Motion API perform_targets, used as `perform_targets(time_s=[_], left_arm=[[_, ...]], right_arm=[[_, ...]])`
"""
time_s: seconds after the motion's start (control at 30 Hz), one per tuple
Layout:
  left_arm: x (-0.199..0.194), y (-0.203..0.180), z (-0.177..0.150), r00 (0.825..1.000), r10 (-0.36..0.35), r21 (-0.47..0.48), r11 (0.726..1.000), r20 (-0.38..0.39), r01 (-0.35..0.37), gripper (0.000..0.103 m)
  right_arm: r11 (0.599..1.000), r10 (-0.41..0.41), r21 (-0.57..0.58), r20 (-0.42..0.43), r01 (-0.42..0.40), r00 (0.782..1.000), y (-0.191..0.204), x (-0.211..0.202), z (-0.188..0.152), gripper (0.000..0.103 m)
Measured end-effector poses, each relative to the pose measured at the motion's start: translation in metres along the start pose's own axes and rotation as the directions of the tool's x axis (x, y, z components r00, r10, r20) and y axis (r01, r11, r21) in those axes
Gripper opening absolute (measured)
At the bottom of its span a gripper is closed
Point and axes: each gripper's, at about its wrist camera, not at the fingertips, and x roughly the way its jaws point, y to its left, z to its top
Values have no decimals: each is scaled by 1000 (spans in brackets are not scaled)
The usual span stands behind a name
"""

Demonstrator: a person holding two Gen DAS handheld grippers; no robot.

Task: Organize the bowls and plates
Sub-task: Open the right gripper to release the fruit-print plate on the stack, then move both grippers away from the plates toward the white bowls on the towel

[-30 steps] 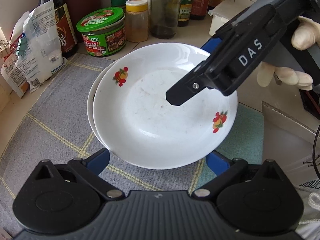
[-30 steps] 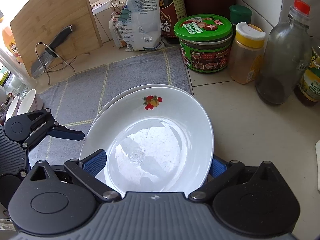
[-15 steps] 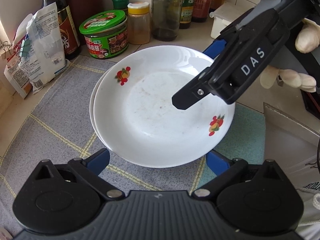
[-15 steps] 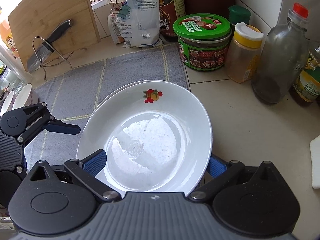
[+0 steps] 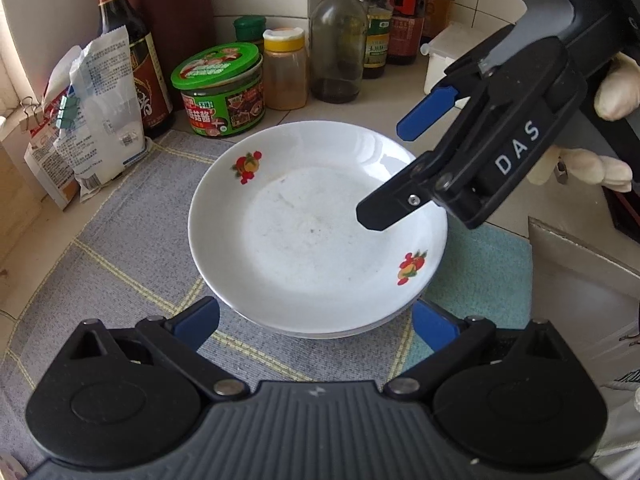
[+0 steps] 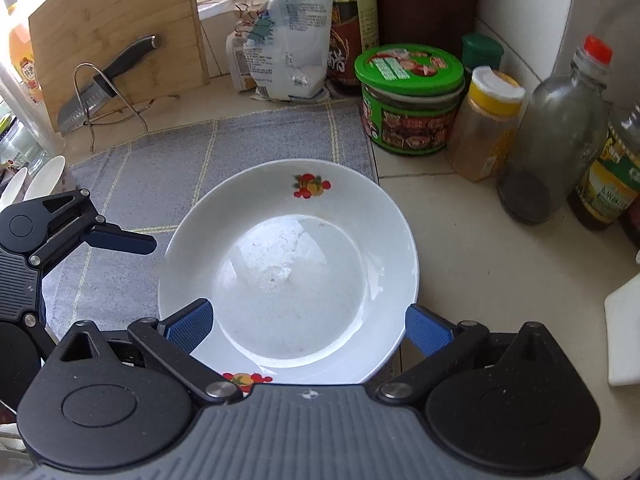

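White plate point(image 5: 316, 240) stacked on another on grey mat point(image 5: 132, 216), left gripper point(image 5: 316, 322) and right gripper point(image 6: 308, 322) both spread wide, grasping nothing

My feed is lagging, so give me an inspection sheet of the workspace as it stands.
Surface: grey checked cloth mat on a pale tiled counter.
Job's things: white fruit-print plate stacked on another plate on the mat.
Clutter: green-lidded jar, yellow-capped spice jar, clear glass bottle, white packet, knife against a bamboo board.
Grippers: left gripper open; right gripper open; neither holds the plate.
Cables: nothing seen.
Surroundings: gloved hand.
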Motion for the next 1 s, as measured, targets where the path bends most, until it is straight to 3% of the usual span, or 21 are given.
perform_targets(time_s=[0.27,0.5,0.63,0.83,1.0], left_arm=[[-33,2,-15,983,103,-88,992,150,-90,102],[-55,10,-38,957,244,-226,952,159,-205,102],[-73,15,-59,932,334,-330,903,139,-274,102],[-103,24,-96,884,464,-495,784,66,-374,102],[-130,33,-132,844,536,-577,693,12,-432,102]], right_arm=[[985,-57,-152,189,87,980,33,-21,2,103],[977,5,-209,231,45,973,60,-15,11,103],[966,51,-259,242,14,969,78,-7,16,103],[934,178,-343,218,-95,960,112,12,27,103],[896,264,-411,192,-167,945,153,25,23,103]])
